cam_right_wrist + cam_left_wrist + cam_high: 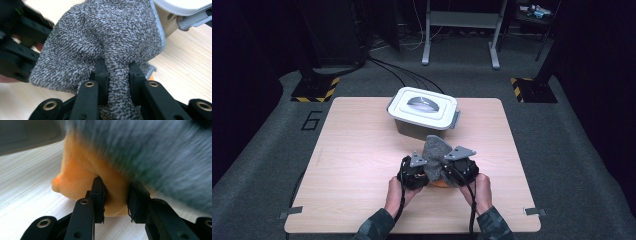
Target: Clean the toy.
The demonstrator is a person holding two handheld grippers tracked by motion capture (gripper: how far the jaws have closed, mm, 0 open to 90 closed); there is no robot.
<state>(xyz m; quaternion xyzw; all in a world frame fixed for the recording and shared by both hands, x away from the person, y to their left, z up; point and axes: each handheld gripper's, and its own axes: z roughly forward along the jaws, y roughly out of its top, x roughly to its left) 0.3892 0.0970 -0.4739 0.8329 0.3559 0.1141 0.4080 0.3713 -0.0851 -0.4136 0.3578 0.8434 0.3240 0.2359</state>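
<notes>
Right gripper is clamped on a bunched fold of the grey terry cloth, the fold pinched tight between its two black jaws in the right gripper view; the cloth's looped pile rises above the jaws and a pale stitched hem runs down its right edge. Left gripper has its jaws pressed on a soft orange item, which lies on the table under the grey cloth; the fabric over it is blurred in the left gripper view, and what kind of thing the orange item is cannot be told. High view: both grippers sit side by side at the near middle of the wooden table, left gripper and right gripper just beside each other, each held in a hand coming in from the near edge. Grey cloth stands up between them in a peak, and a sliver of the orange item shows beneath at the table surface. White lidded container sits on the far middle of the table, just beyond the cloth, lid on, grey latch at its right side. Number 6 is marked on the floor off the far left corner of the table.
</notes>
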